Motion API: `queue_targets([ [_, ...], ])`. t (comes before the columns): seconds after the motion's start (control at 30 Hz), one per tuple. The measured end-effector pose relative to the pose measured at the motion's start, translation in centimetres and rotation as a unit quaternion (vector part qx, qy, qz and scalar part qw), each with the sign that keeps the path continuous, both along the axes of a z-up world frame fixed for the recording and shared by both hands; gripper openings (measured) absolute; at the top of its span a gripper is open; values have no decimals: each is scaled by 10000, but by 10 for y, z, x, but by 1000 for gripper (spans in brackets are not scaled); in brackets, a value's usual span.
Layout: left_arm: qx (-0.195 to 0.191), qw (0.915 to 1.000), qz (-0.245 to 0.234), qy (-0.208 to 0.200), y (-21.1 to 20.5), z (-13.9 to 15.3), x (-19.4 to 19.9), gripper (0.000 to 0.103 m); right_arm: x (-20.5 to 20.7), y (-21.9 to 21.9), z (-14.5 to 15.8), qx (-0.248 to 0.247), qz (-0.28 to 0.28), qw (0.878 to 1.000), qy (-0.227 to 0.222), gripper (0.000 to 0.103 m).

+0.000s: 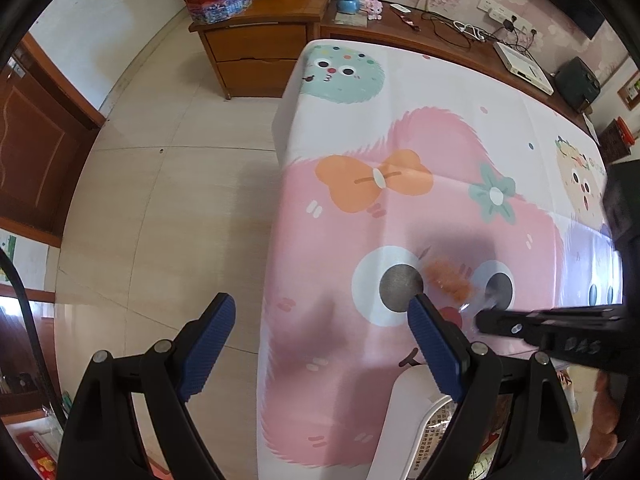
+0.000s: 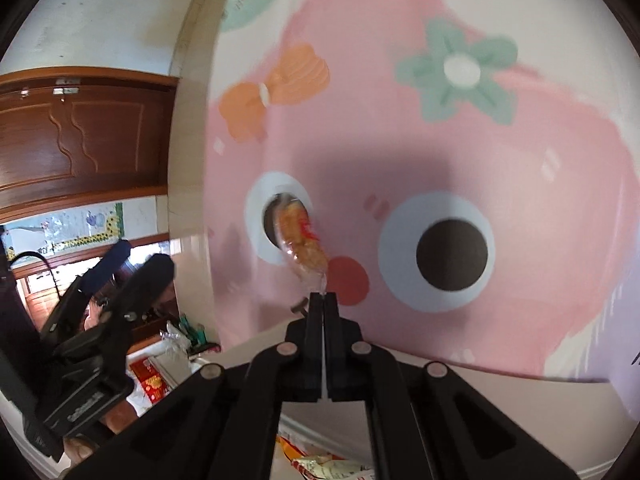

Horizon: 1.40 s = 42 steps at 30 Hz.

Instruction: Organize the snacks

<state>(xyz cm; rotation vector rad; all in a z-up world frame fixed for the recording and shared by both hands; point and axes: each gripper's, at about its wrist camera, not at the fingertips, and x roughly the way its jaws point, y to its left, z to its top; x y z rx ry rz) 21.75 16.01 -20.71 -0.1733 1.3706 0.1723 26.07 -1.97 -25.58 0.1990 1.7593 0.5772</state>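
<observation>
A small clear-wrapped orange snack point(image 2: 302, 240) hangs from my right gripper point(image 2: 322, 296), whose jaws are pressed together on the wrapper's end, above the cartoon-printed tablecloth point(image 2: 500, 160). The same snack point(image 1: 448, 282) shows blurred in the left wrist view, at the tip of the right gripper point(image 1: 486, 322) reaching in from the right. My left gripper point(image 1: 322, 320) points down over the table's left edge with its blue pads point(image 1: 434, 350) wide apart and nothing between them. A white basket point(image 1: 416, 420) with snack packets sits below the left gripper's right finger.
Tiled floor point(image 1: 168, 208) lies left of the table. A wooden cabinet point(image 1: 256, 48) at the back holds a red tin and a fruit bowl. A long wooden bench point(image 1: 460, 46) with cables and boxes runs behind the table. Snack packets point(image 2: 328, 466) lie in the basket under my right gripper.
</observation>
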Motion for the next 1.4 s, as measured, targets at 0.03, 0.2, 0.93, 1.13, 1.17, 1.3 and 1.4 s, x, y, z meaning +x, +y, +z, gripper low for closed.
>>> queue_targets([
  [0.03,2,10000,15,2,1,0,0,87,2,-2,7,3,-36,9999,-115,0],
  [0.2,-79,10000,-40,-19,-5,8,-3,87,5,-11,42,67,-164,9983,-547,0],
  [0.93,-245,9886,-1241,-813,-137,128,-108,87,-142,-112,215,167,-110,9701,-2418,0],
  [1.13,-152,9880,-1324,-784,-160,132,-142,87,-187,-133,211,28,-25,9696,-2448,0],
  [1.17,-138,9882,-1320,-770,-163,131,-147,87,-192,-137,211,2,-11,9696,-2448,0],
  [1.3,-82,9886,-1308,-748,-171,131,-165,87,-210,-144,206,-116,90,9684,-2491,1],
  [1.4,-57,9889,-1289,-731,-175,131,-174,87,-220,-147,204,-168,167,9677,-2511,1],
])
